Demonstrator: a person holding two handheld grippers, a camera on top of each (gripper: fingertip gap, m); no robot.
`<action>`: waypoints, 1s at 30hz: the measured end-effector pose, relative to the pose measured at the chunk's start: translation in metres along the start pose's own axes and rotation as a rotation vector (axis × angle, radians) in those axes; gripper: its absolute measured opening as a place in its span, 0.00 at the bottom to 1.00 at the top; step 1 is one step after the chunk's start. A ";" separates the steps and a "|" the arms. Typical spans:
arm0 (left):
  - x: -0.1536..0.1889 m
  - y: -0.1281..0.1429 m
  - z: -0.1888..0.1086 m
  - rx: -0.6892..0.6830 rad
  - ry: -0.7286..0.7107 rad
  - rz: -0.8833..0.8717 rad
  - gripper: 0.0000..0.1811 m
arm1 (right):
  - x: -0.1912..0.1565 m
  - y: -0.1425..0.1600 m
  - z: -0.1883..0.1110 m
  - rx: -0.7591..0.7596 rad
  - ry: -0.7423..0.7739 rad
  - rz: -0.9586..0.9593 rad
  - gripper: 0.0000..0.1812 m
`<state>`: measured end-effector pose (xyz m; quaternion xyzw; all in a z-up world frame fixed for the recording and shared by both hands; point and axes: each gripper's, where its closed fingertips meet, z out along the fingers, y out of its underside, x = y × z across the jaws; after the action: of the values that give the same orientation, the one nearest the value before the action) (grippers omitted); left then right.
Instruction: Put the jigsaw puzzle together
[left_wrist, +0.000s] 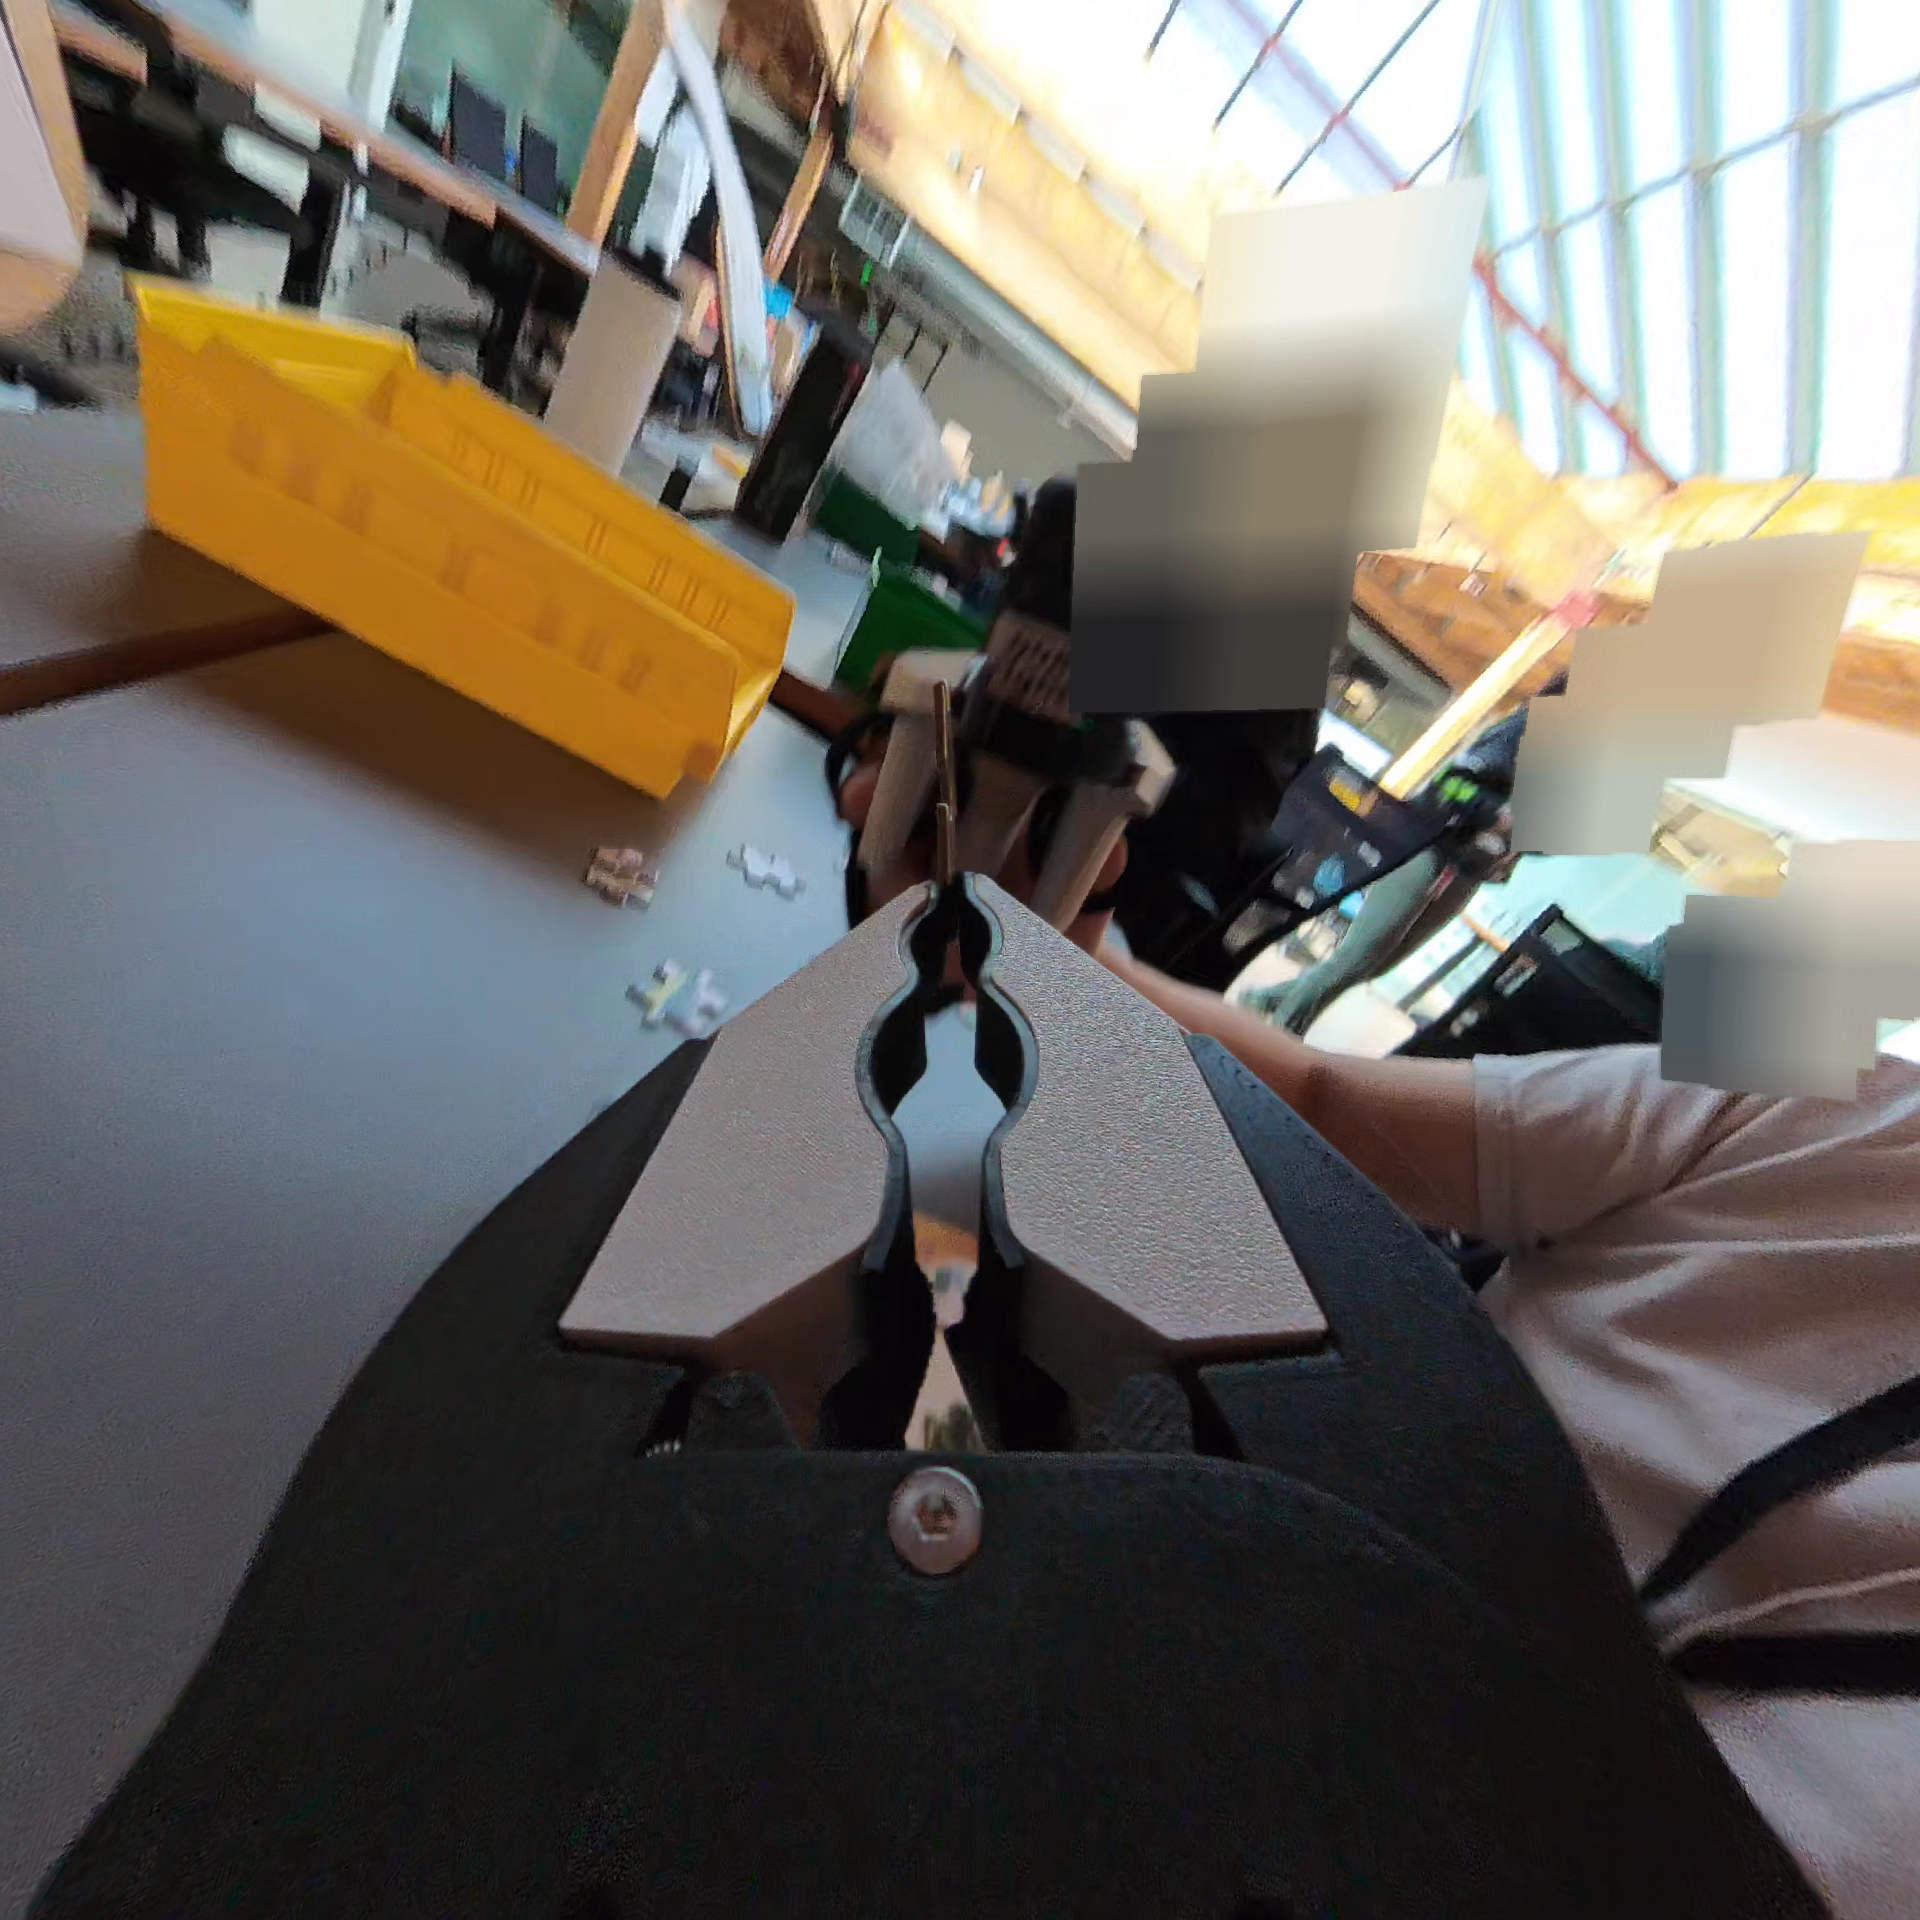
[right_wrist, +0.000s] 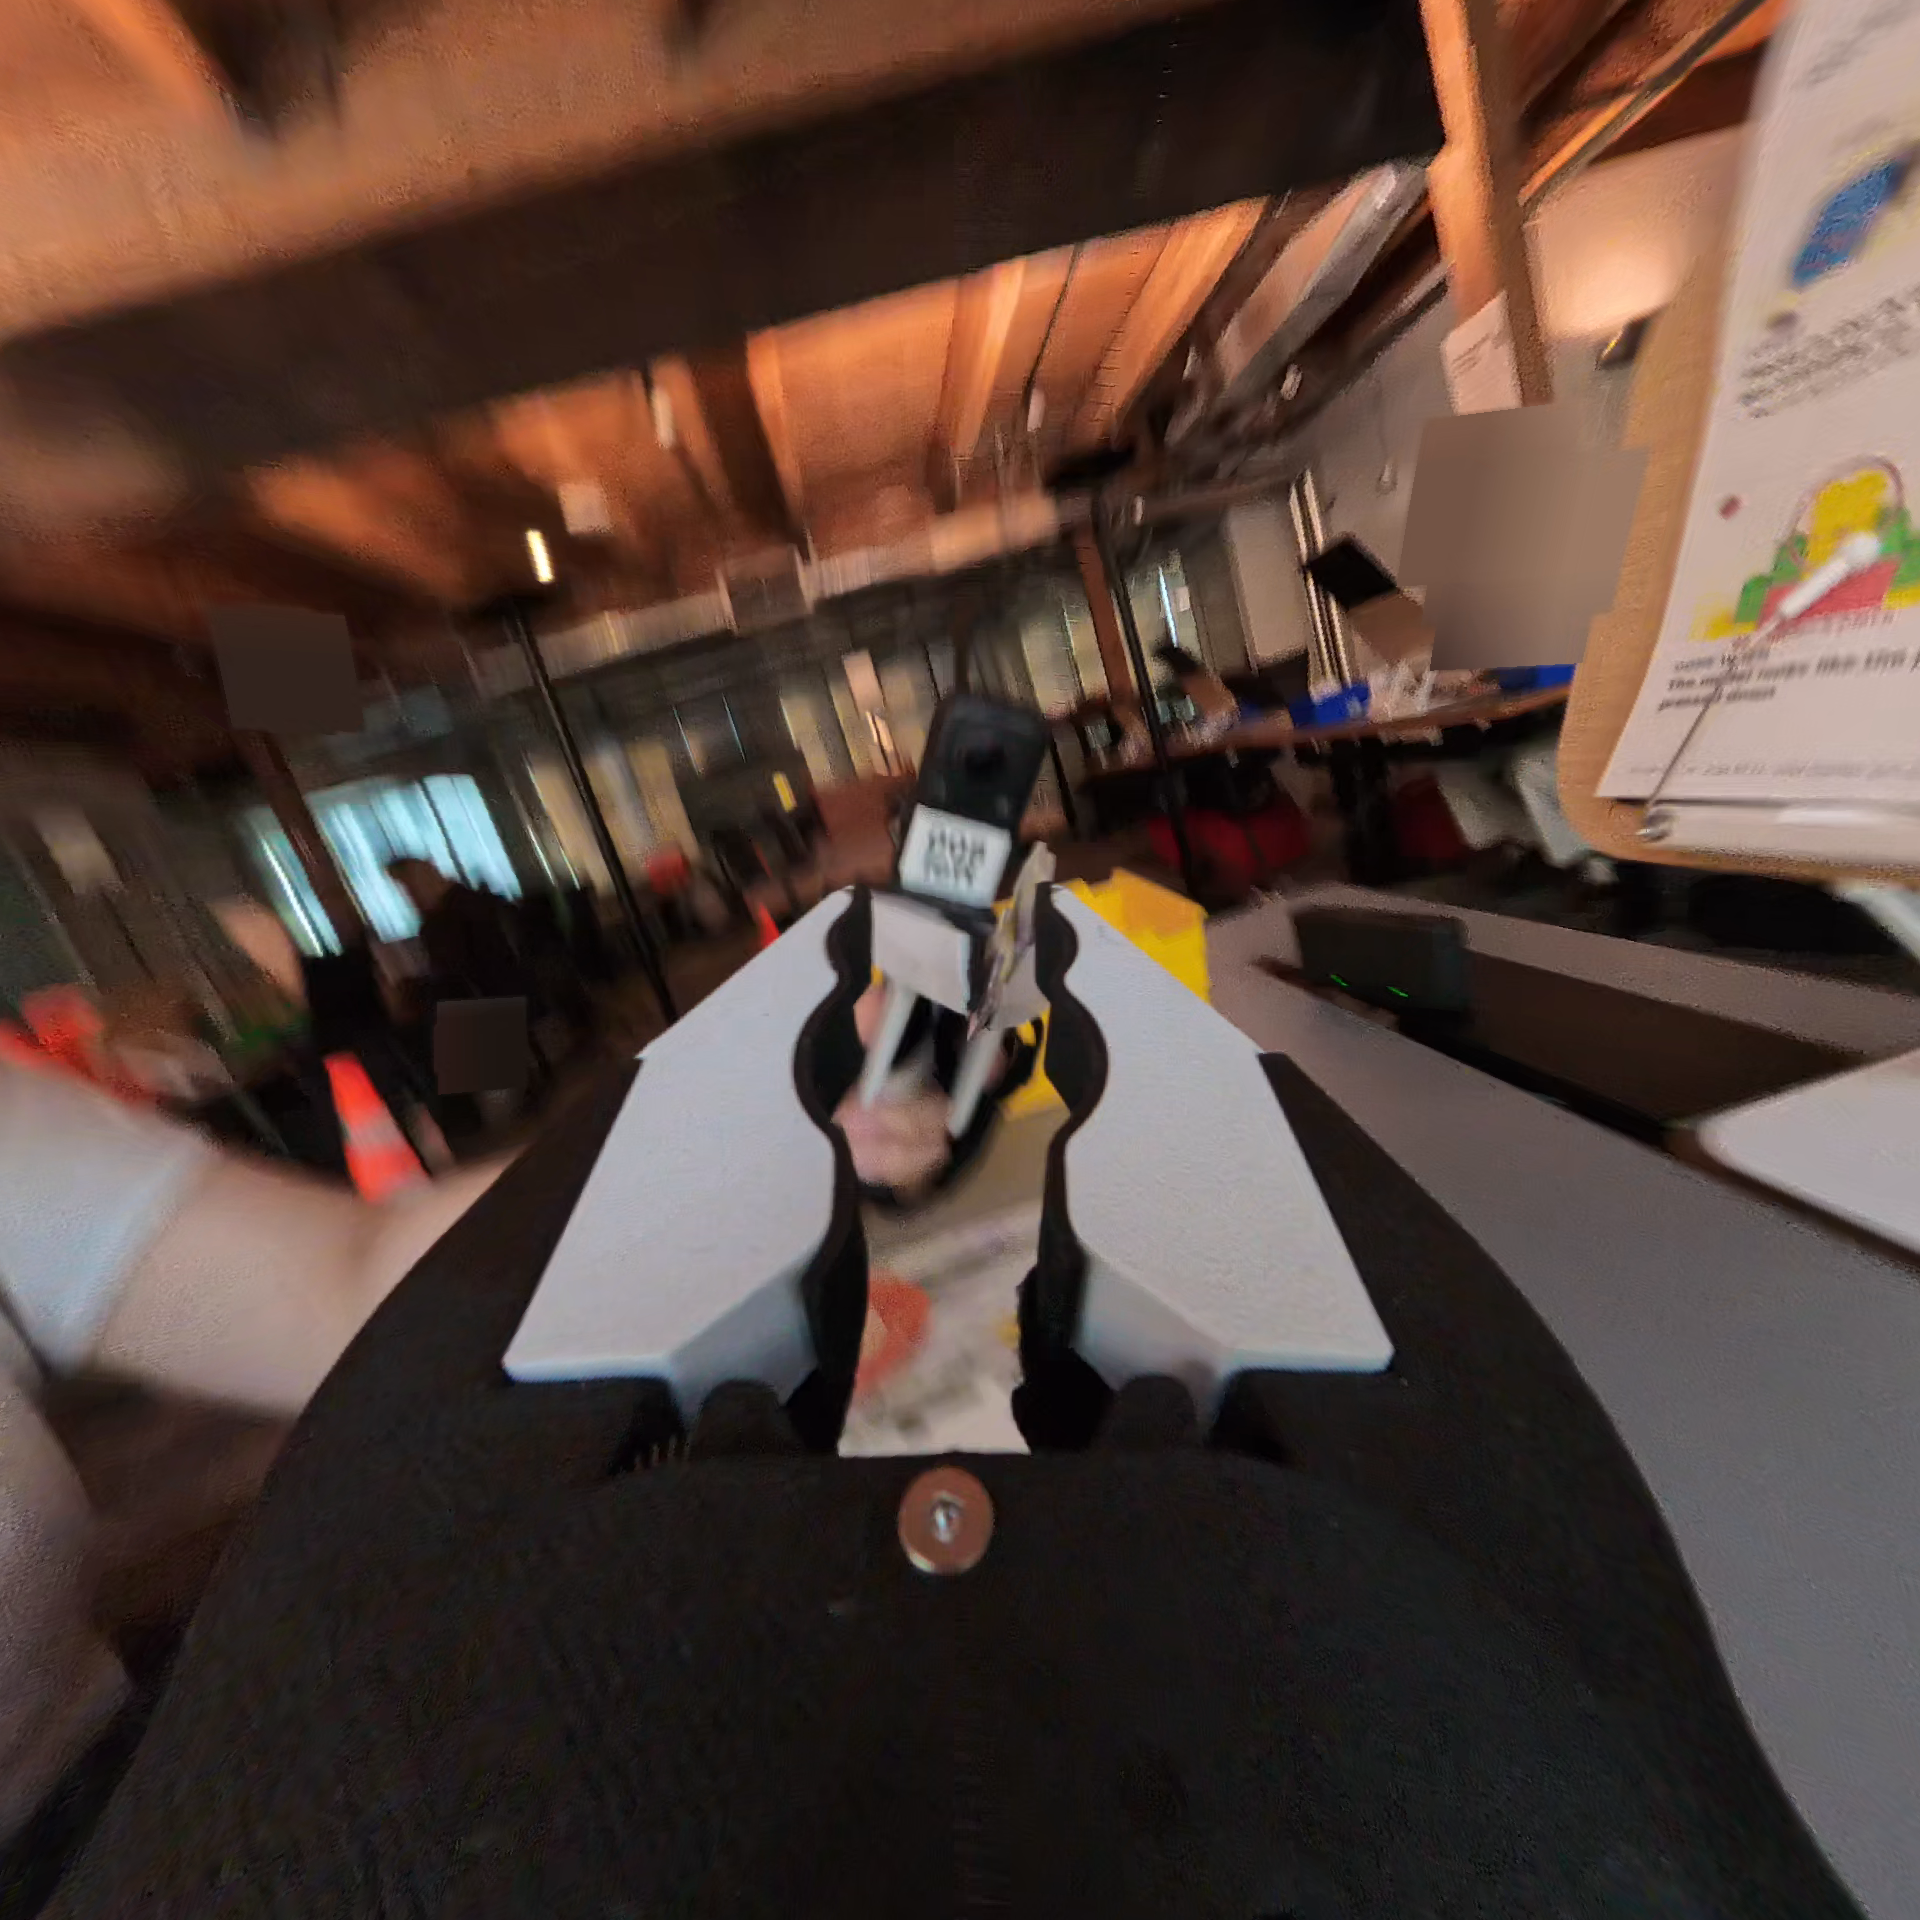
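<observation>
Puzzle piece (left_wrist: 944, 774) held edge-on between two claws above the tabletop (left_wrist: 312, 1039): left claw (left_wrist: 951, 894) pinched on its lower edge, right claw (left_wrist: 997, 831) parted around it, apparently for regripping; loose pieces (left_wrist: 675, 997) lie beside the yellow bin (left_wrist: 436, 540).

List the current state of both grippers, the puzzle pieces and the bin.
Left gripper: shut on a thin cardboard jigsaw piece, held edge-on above the table.
Right gripper: open, fingertips either side of that piece.
Three loose jigsaw pieces: flat on the grey table, apart, unjoined.
Yellow plastic bin: upright on the table; contents hidden.
</observation>
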<state>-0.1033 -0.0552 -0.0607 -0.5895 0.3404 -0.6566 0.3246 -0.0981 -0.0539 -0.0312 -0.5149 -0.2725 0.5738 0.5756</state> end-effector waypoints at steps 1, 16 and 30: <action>-0.006 0.011 -0.006 -0.109 -0.044 -0.019 0.00 | -0.002 0.006 -0.004 -0.157 0.031 -0.175 0.19; -0.014 0.120 -0.034 -0.736 -0.109 -0.341 0.00 | -0.006 0.138 -0.029 -1.135 0.035 -1.001 0.20; -0.019 0.122 -0.024 -0.702 -0.063 -0.379 0.00 | 0.003 0.136 -0.043 -1.173 0.044 -0.937 0.00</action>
<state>-0.1218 -0.1060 -0.1747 -0.7368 0.4191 -0.5304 -0.0130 -0.1097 -0.0885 -0.1693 -0.5786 -0.7127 0.0187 0.3962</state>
